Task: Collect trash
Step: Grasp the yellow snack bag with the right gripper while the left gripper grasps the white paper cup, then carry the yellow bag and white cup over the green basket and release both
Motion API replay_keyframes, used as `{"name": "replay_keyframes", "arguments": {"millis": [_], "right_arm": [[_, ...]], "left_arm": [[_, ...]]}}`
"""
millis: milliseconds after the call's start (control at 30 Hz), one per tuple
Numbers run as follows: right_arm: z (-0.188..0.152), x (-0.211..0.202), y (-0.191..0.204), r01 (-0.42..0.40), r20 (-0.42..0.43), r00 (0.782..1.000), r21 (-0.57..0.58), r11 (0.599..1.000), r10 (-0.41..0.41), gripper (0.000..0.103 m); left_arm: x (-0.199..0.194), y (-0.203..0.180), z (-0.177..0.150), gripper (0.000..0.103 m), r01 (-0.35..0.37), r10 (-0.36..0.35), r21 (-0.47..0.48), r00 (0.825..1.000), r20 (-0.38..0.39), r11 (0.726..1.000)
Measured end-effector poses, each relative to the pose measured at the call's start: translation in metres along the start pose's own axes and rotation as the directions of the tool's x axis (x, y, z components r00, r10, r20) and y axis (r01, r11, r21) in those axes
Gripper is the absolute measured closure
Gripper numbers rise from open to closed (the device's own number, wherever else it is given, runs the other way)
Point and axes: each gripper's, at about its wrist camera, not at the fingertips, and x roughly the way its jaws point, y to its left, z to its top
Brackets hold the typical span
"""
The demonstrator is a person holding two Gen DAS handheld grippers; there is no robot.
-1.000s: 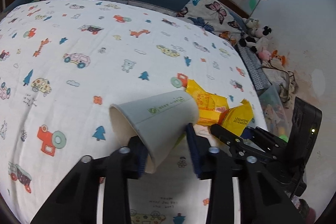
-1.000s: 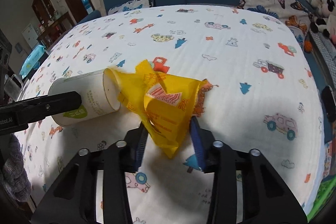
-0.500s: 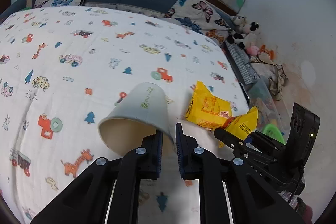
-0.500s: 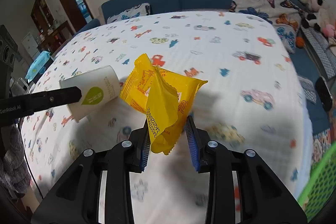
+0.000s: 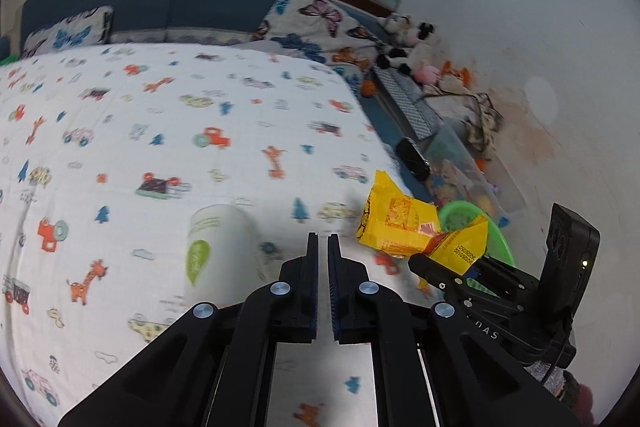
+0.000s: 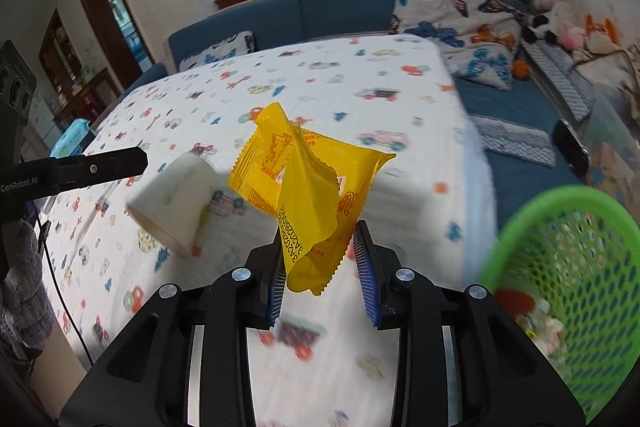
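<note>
My right gripper (image 6: 322,251) is shut on a crumpled yellow snack wrapper (image 6: 308,183) and holds it above the bed, left of a green mesh basket (image 6: 560,267). The wrapper (image 5: 404,227), the right gripper (image 5: 440,267) and the basket (image 5: 476,223) also show in the left wrist view. My left gripper (image 5: 323,247) is shut and empty. A white paper cup (image 5: 220,251) with a green logo is just left of its fingers, apart from them. In the right wrist view the cup (image 6: 176,203) is tilted, mouth down, over the bed.
The bed (image 5: 160,131) has a white sheet printed with cartoon vehicles. Butterfly pillows (image 6: 452,15) and a blue headboard stand at its far end. Plush toys (image 5: 412,47), a clear box and clutter fill the floor at the right. The basket holds some trash.
My left gripper has closed fully and the paper cup has slipped out to its left. Both grippers have moved right towards the bed edge; the green basket has come into view.
</note>
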Motion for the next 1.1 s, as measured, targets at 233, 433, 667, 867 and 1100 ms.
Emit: {"name": "replay_keyframes", "arguments": {"millis": [233,433,667,867,1100], "right_arm": [[-0.016,-0.027,-0.018,0.039,0.021,0.999,0.017,0.999,-0.04,0.07],[-0.022,-0.031,-0.029,0.044,0.025,0.999,0.048,0.998,-0.045,0.07],[-0.024,-0.036,-0.033,0.052,0.025,0.998,0.051,0.997,-0.053,0.07],[-0.03,-0.044,-0.046,0.08,0.026,0.996,0.08,0.994,-0.083,0.07],[-0.047,-0.064,-0.08,0.158,0.018,0.987,0.143,0.977,-0.162,0.069]], "left_arm": [[-0.002,-0.011,-0.003,0.088,-0.029,0.029,0.023,0.999,-0.02,0.999],[0.008,0.011,0.003,0.045,-0.131,0.13,-0.013,0.991,-0.041,0.991],[0.034,0.036,0.007,0.027,-0.211,0.205,-0.034,0.971,-0.121,0.977],[0.055,0.044,0.002,0.023,-0.244,0.237,-0.018,0.955,-0.179,0.97],[0.063,0.046,-0.007,0.045,-0.271,0.259,-0.033,0.945,-0.199,0.962]]}}
